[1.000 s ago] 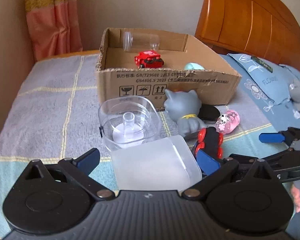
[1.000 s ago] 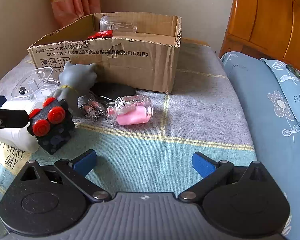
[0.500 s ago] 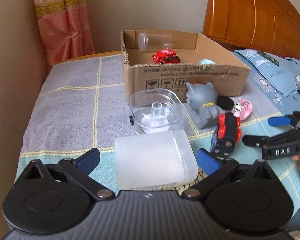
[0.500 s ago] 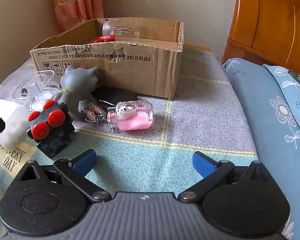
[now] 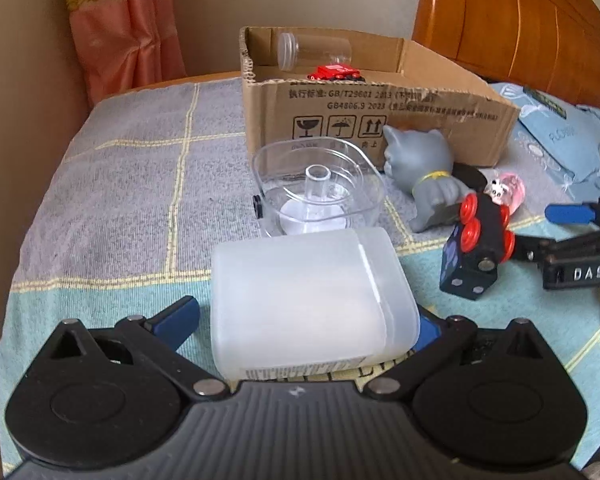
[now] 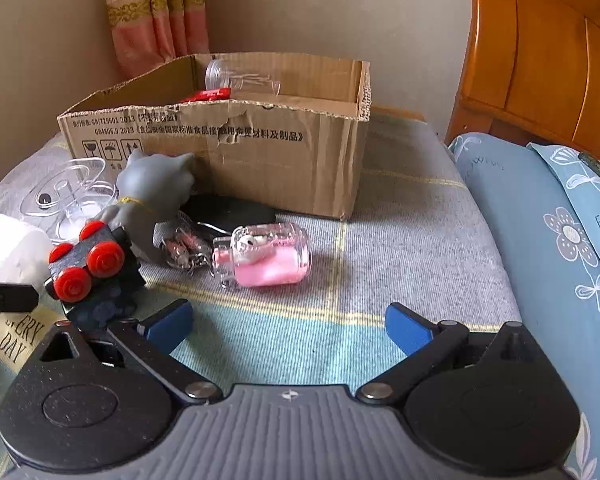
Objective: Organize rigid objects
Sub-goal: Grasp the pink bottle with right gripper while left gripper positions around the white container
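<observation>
My left gripper [image 5: 300, 322] is shut on a frosted white plastic box [image 5: 308, 296], held above the bedspread; it also shows at the far left of the right wrist view [image 6: 8, 252]. My right gripper [image 6: 288, 326] is open and empty over the bedspread, and shows in the left wrist view [image 5: 572, 236]. Ahead stands a cardboard box [image 5: 380, 120] holding a clear jar [image 5: 312, 50] and a red toy car [image 5: 334, 73]. In front of it lie a clear lidded container [image 5: 320, 188], a grey cat figure [image 6: 152, 192], a black toy train with red wheels [image 6: 92, 272] and a pink bottle [image 6: 268, 256].
A black disc [image 6: 228, 212] and a keychain [image 6: 180, 244] lie by the cat figure. Blue floral pillows [image 6: 552, 232] lie on the right under a wooden headboard [image 6: 540, 48]. A wall and pink curtain [image 5: 120, 28] stand behind the bed on the left.
My left gripper has lifted and pulled back with the frosted box, so the cardboard box looks farther off. My right gripper has edged closer to the toy train and pink bottle.
</observation>
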